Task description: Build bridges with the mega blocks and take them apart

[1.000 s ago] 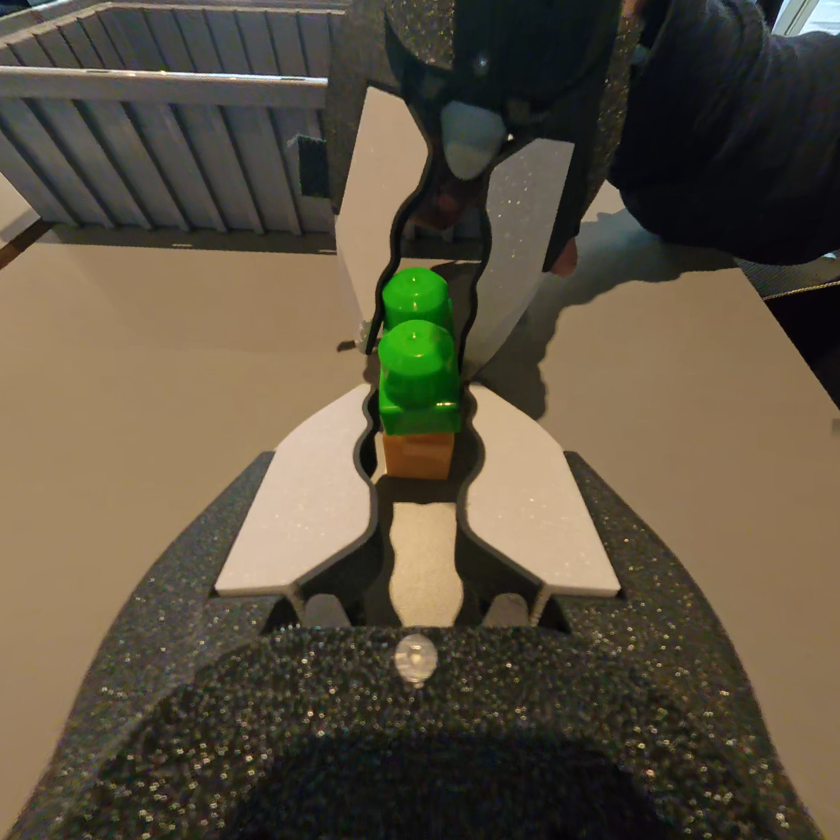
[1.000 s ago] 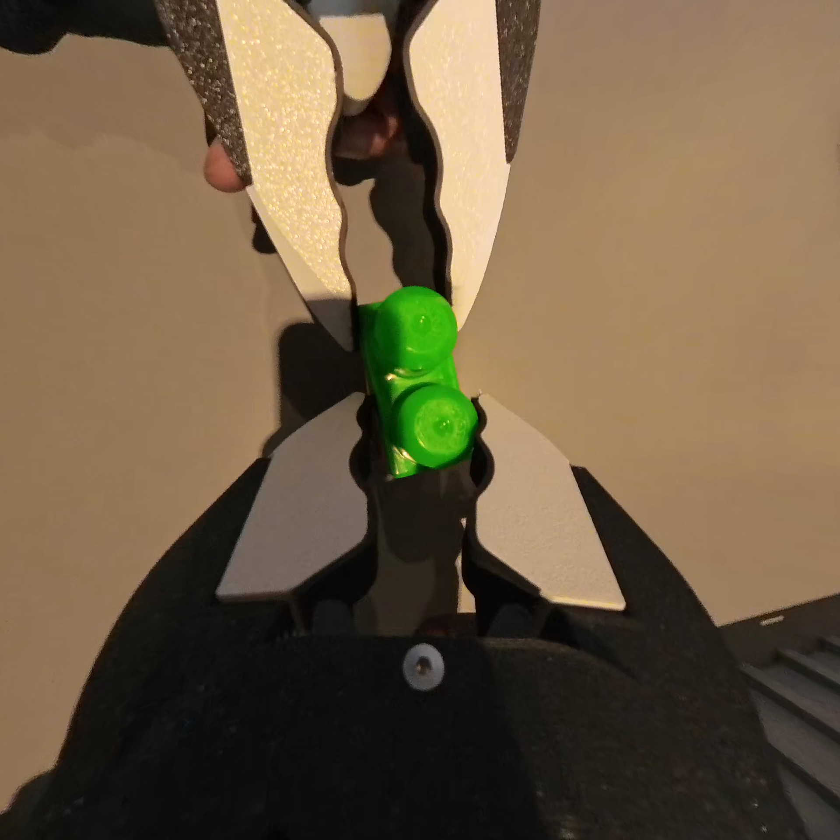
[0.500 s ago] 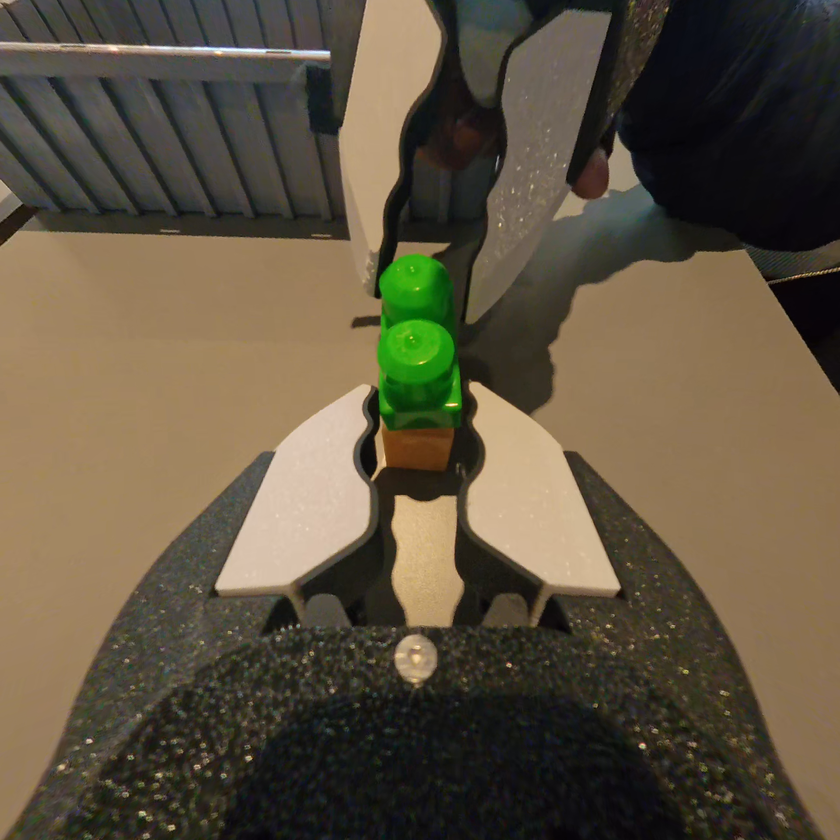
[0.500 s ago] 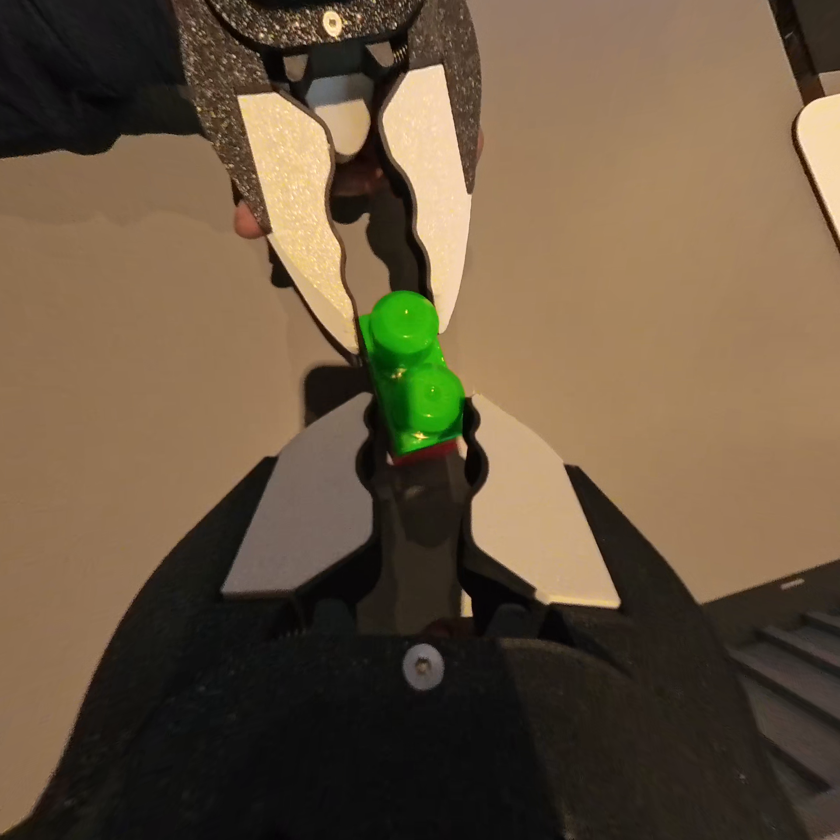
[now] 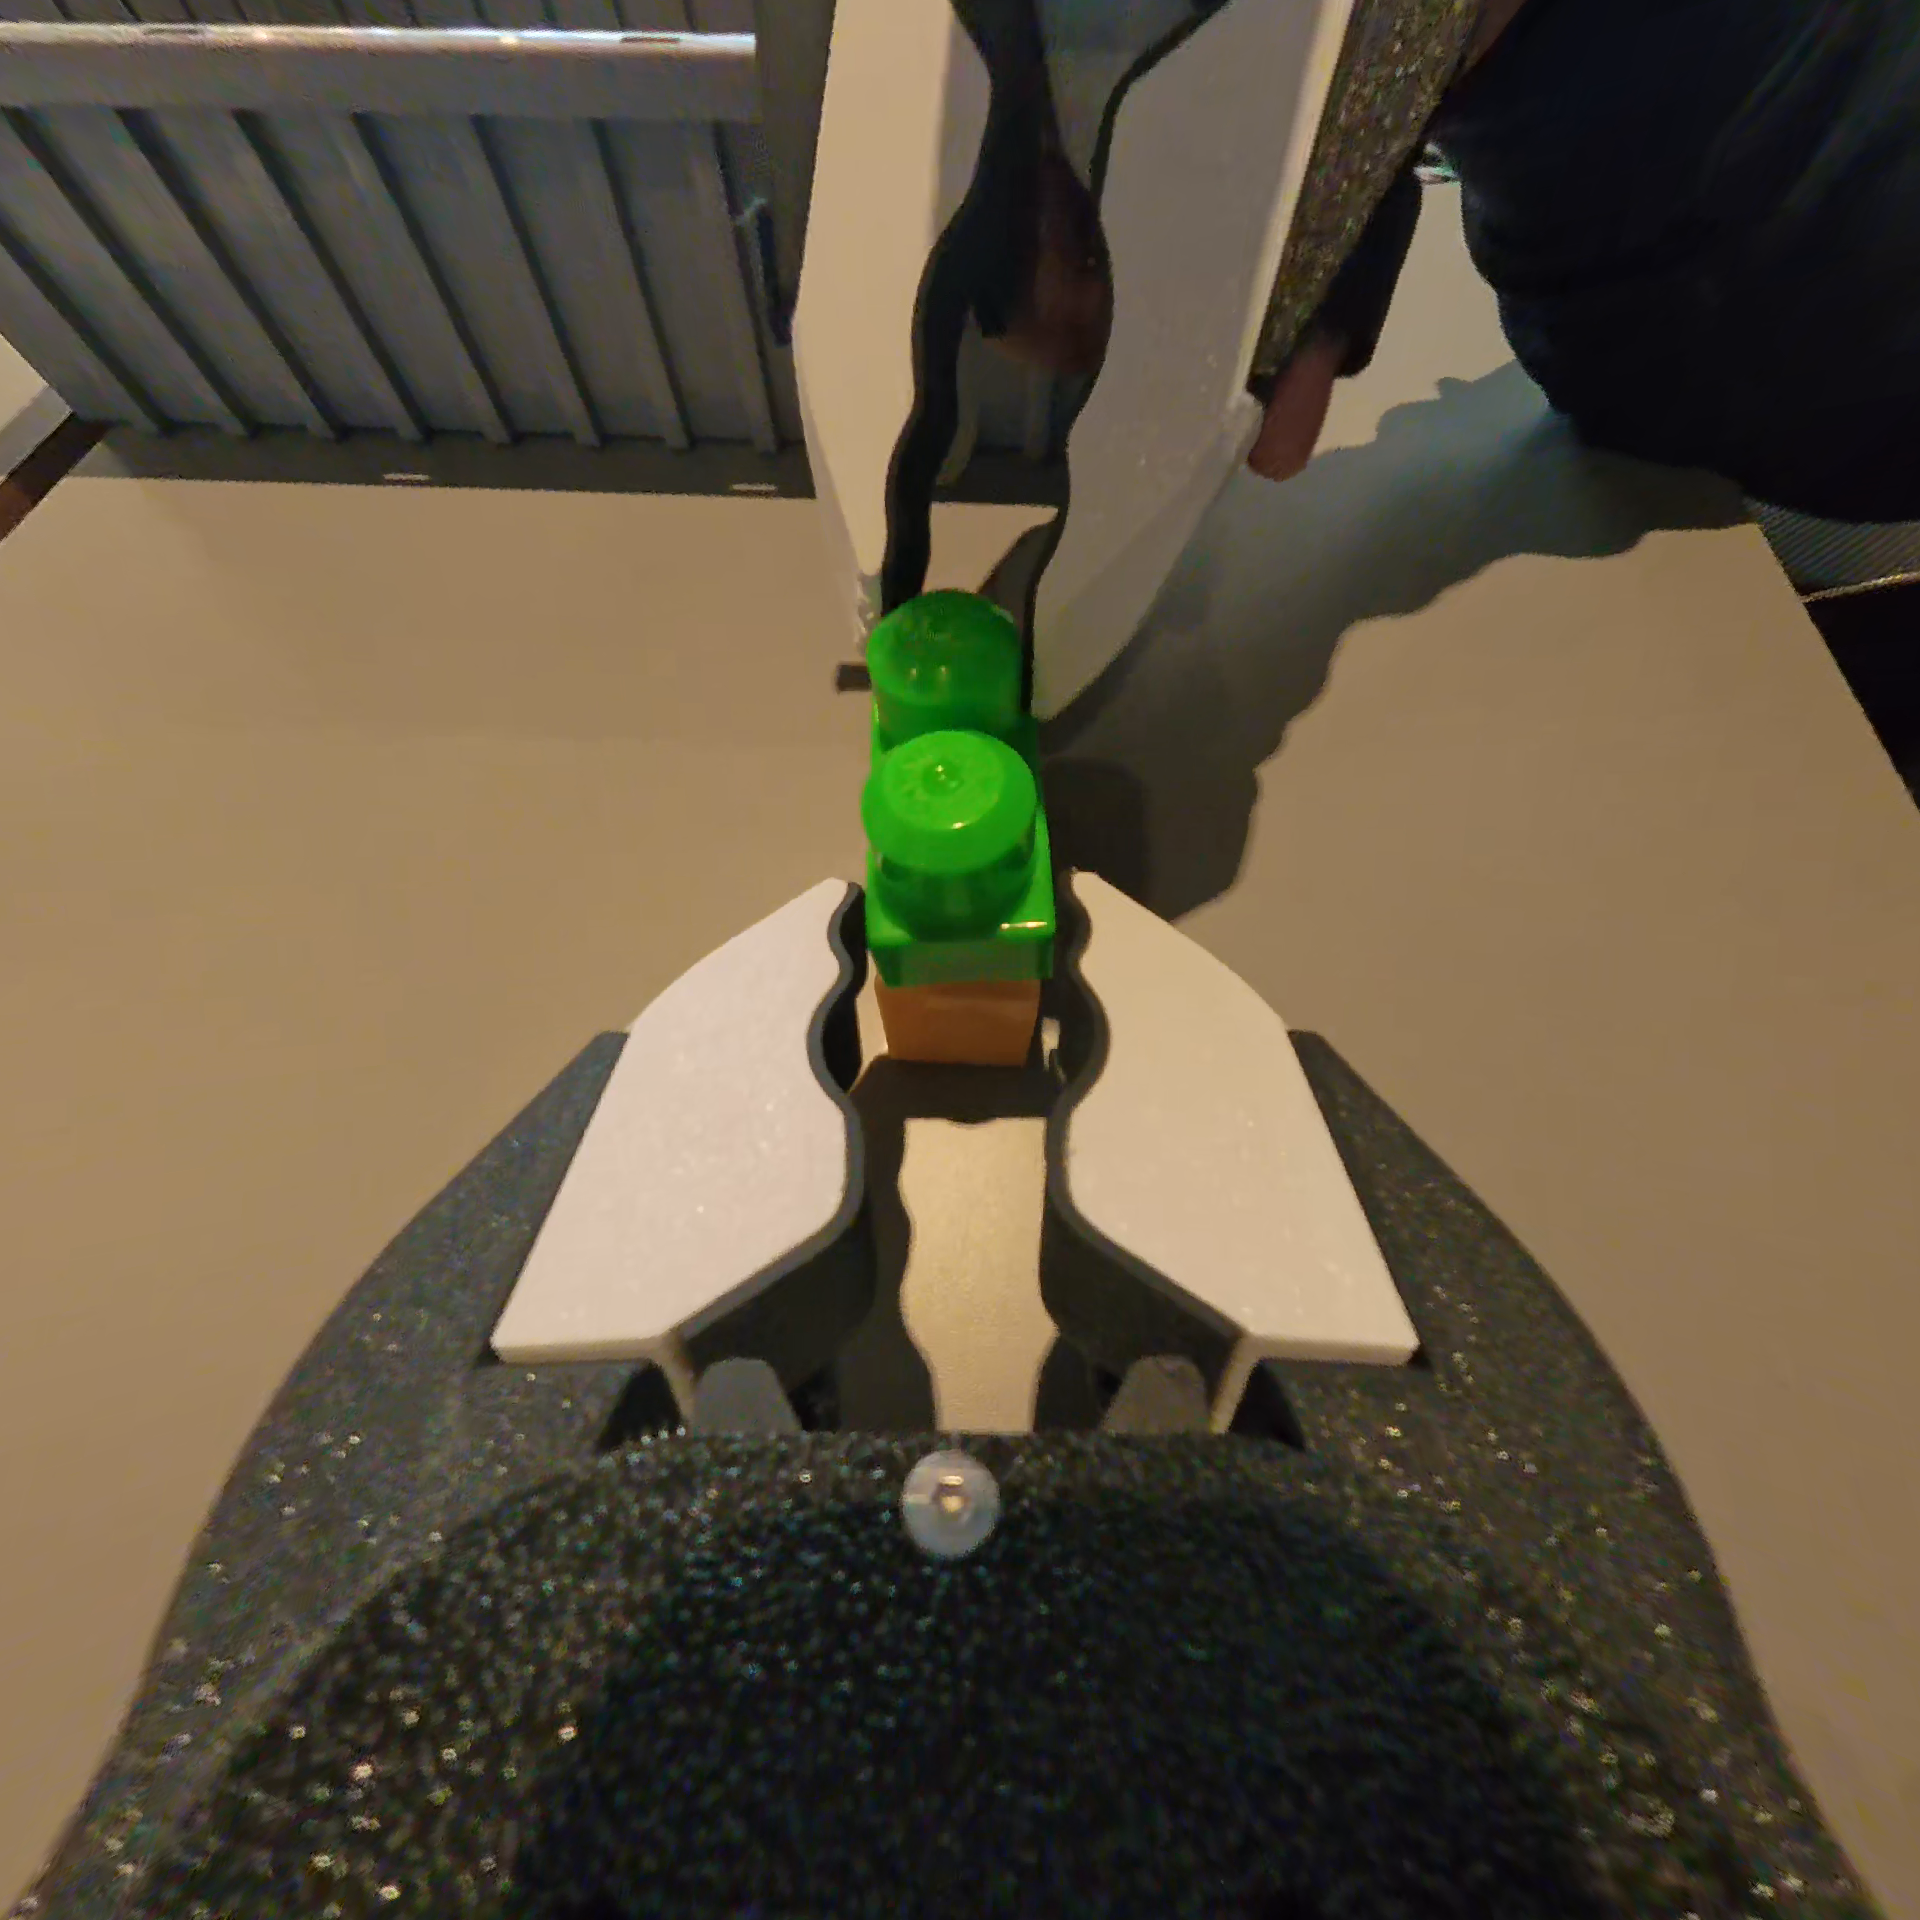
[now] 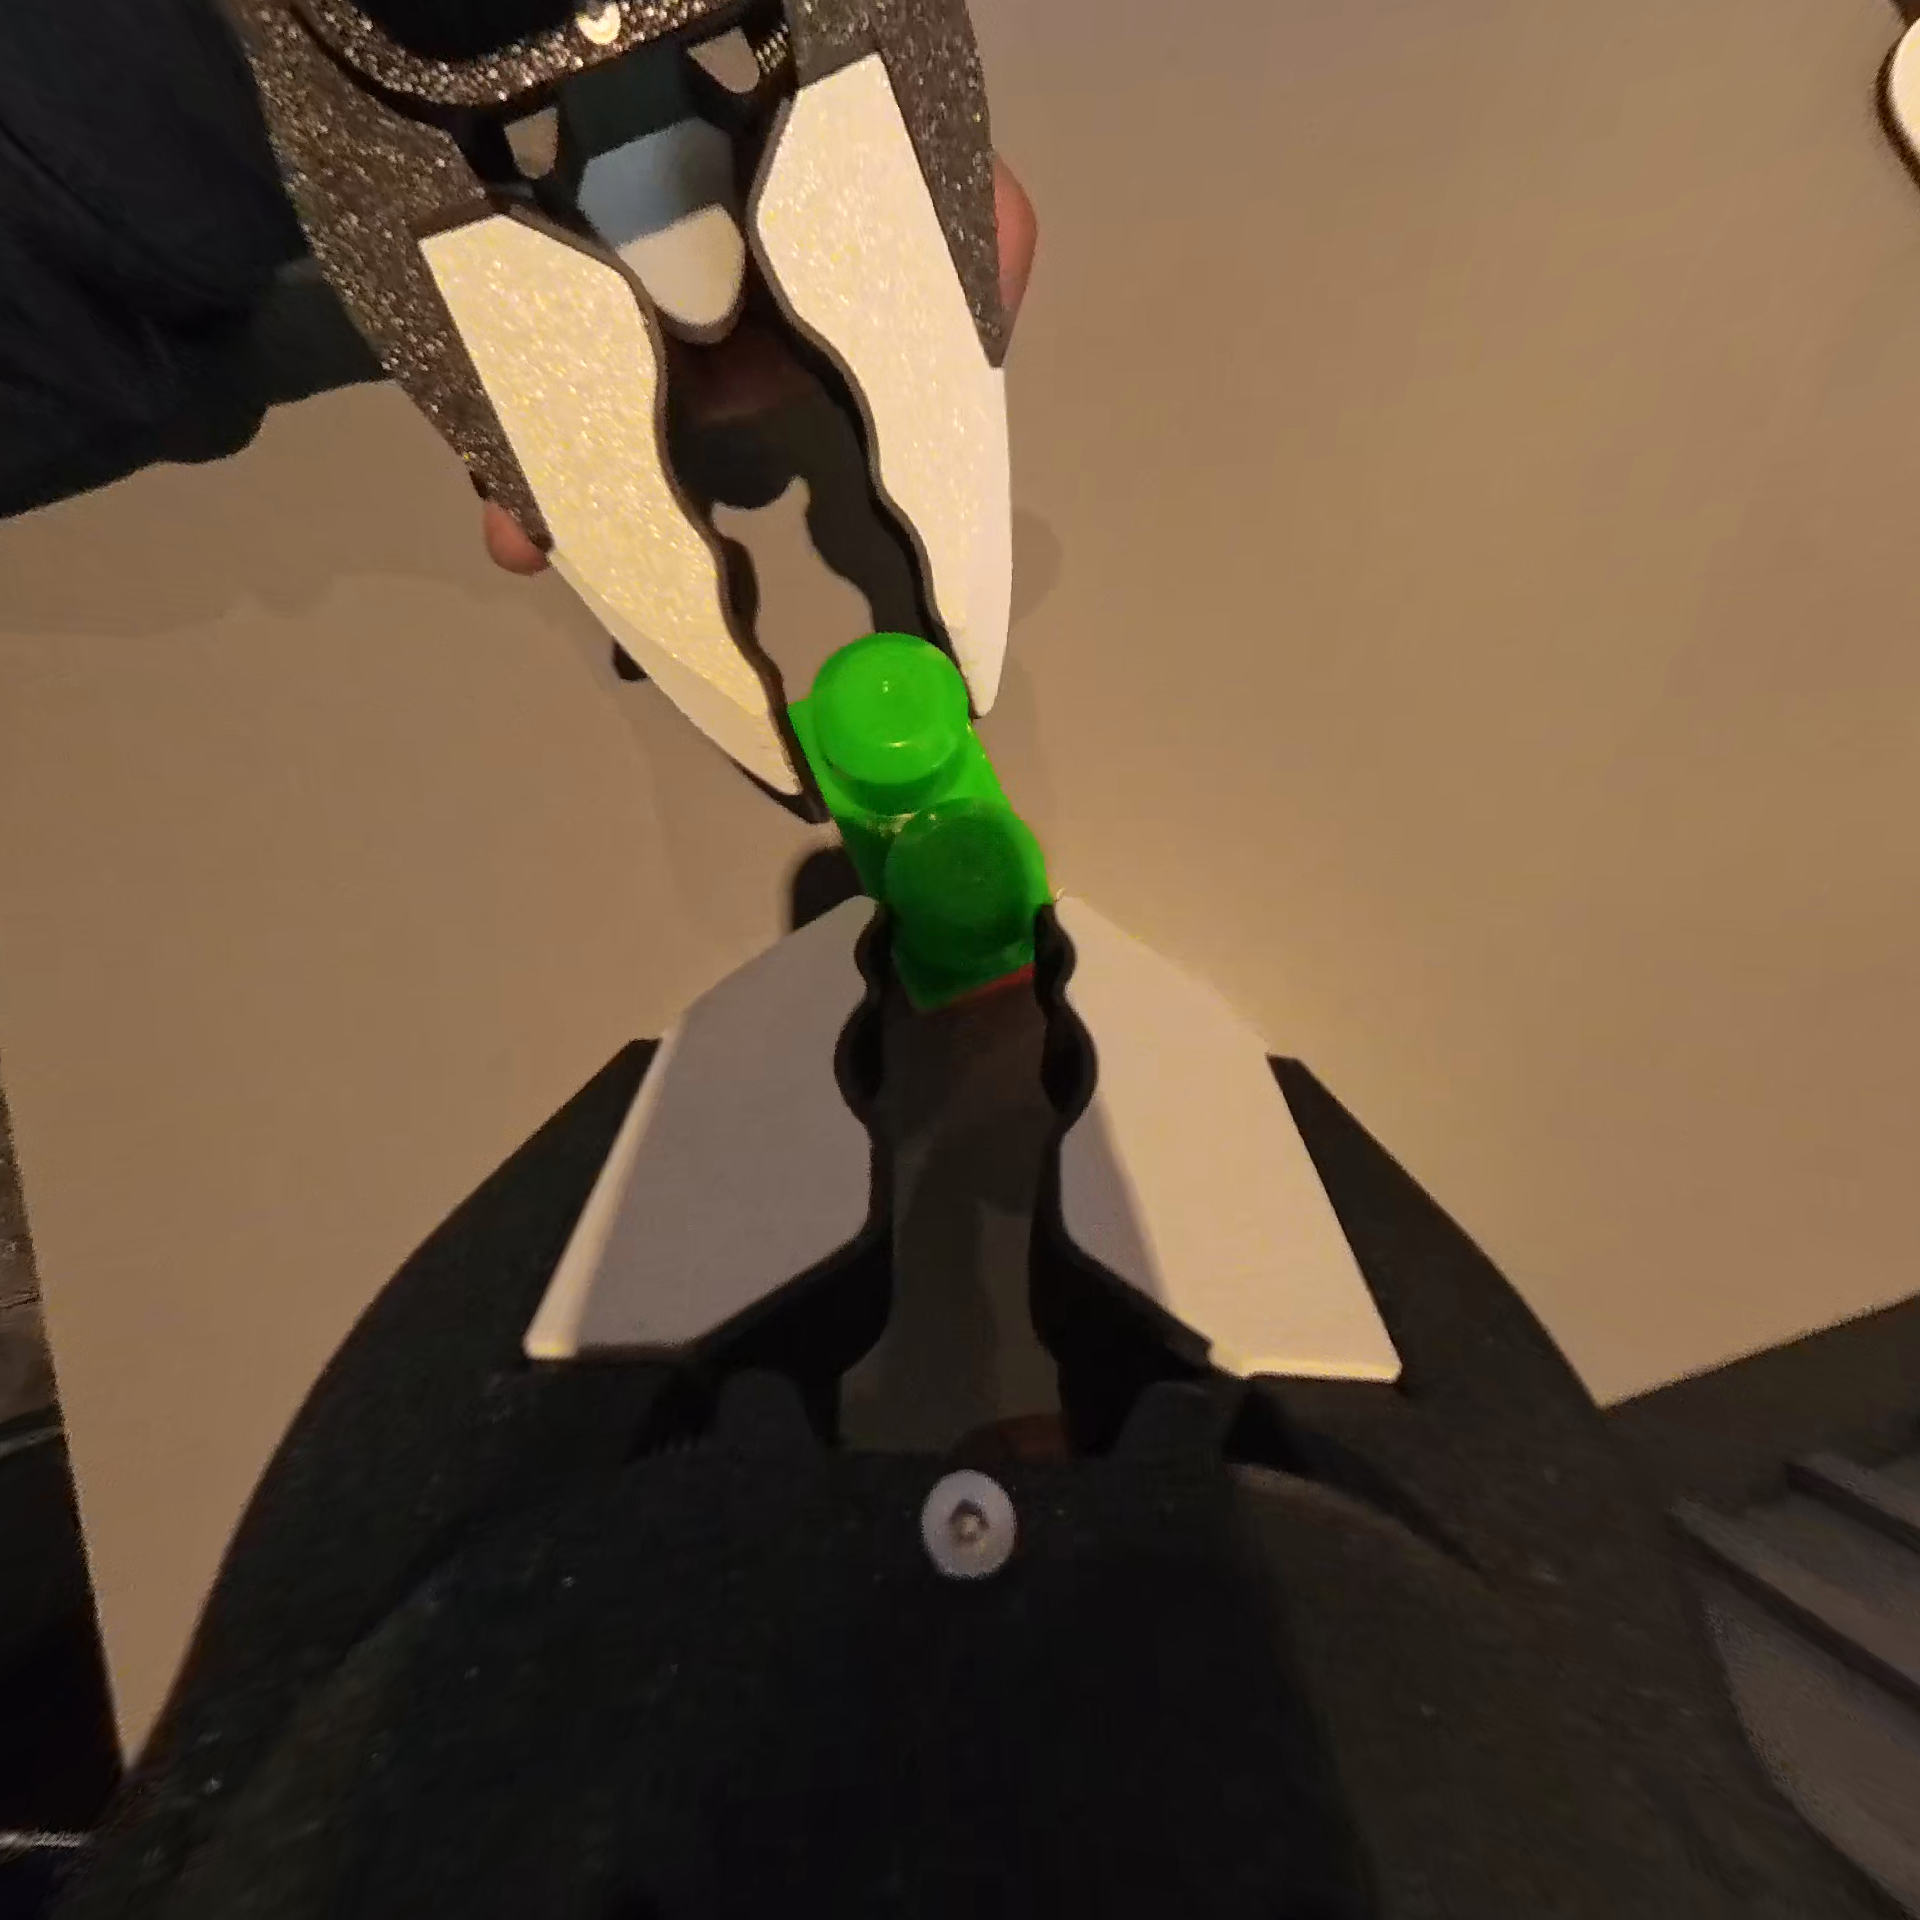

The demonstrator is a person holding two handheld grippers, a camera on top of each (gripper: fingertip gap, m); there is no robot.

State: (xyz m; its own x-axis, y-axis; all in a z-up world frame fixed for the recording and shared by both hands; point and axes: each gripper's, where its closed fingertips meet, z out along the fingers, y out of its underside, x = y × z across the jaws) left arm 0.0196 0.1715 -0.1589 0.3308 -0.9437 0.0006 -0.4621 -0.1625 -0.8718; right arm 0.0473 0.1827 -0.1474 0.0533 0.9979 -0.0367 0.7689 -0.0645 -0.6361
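A green two-stud block (image 5: 951, 831) sits on an orange block (image 5: 956, 1023). My left gripper (image 5: 966, 914) is shut on the near end of this stack, at the seam between the two blocks. My right gripper (image 5: 951, 644) comes down from the far side, its tips against the far stud. In the right wrist view the green block (image 6: 914, 790) lies tilted between my right gripper (image 6: 956, 925), shut on its near end, and my left gripper (image 6: 888, 738) at its far end. Only a reddish sliver (image 6: 997, 987) of the lower block shows there.
The beige table (image 5: 312, 831) lies under both grippers. A grey slatted panel (image 5: 364, 260) stands at its far edge. A person's dark sleeve (image 5: 1714, 208) is at the upper right. The table edge and dark steps (image 6: 1766, 1558) show at the lower right. The grippers are tip to tip, or close to it. The grey slatted panel (image 5: 364, 260) sits 25 cm or so from the ends of my right fingers.
My right gripper has tipped up and stands steeper over the far stud. The green block now looks more tilted in the right wrist view. Both grippers stay on the stack.
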